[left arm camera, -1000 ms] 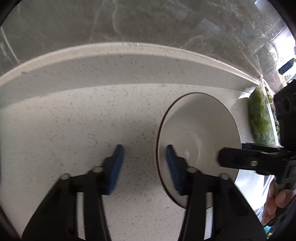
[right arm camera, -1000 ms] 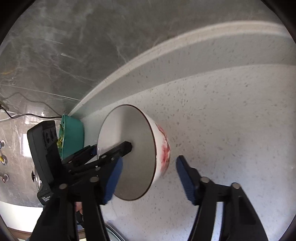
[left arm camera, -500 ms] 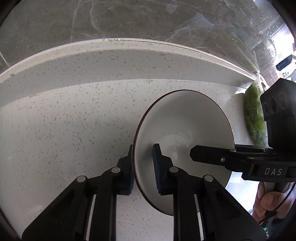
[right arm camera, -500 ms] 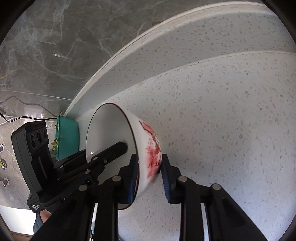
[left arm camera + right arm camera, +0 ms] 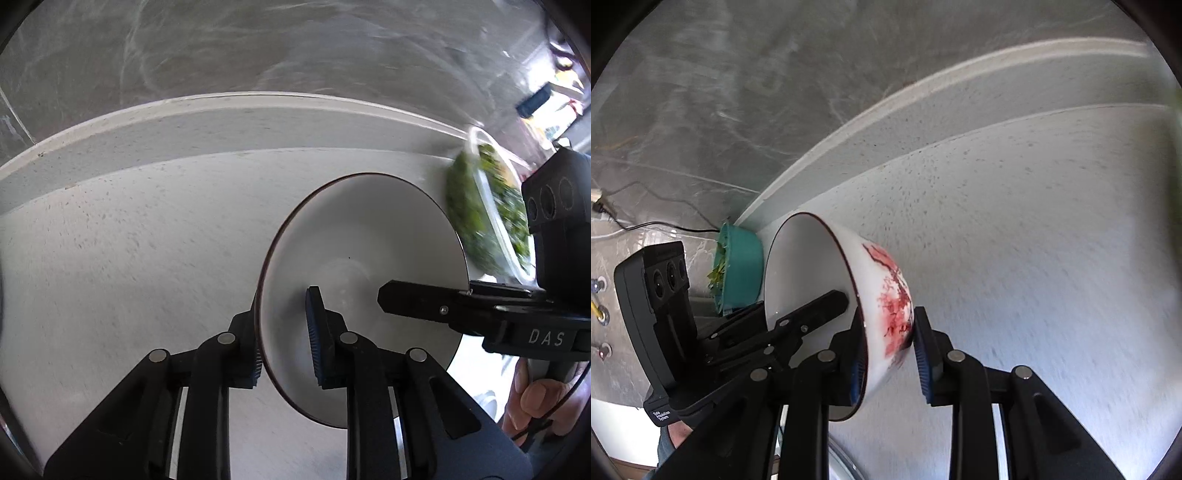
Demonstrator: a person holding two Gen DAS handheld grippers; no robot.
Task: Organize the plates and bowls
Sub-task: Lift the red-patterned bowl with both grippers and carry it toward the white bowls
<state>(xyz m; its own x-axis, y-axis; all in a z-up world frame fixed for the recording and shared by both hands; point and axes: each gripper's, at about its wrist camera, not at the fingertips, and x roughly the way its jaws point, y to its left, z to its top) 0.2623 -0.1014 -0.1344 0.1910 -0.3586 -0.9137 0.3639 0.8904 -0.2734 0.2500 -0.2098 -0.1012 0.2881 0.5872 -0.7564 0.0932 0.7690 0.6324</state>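
White bowl (image 5: 369, 258) pinched at opposite rims: left gripper (image 5: 284, 332) at 7 o'clock, right gripper (image 5: 886, 350) angled downward.

White bowl (image 5: 369, 236) with dark rim, clamped at its left edge by the left gripper (image 5: 284, 332): one blue pad inside, one outside. Opposite rim pinched by the right gripper (image 5: 424, 299), entering from the right, a hand (image 5: 532, 402) on its handle. Speckled white counter (image 5: 147, 240) beneath. Far right, blurred leafy greens (image 5: 469, 218) in a clear container.
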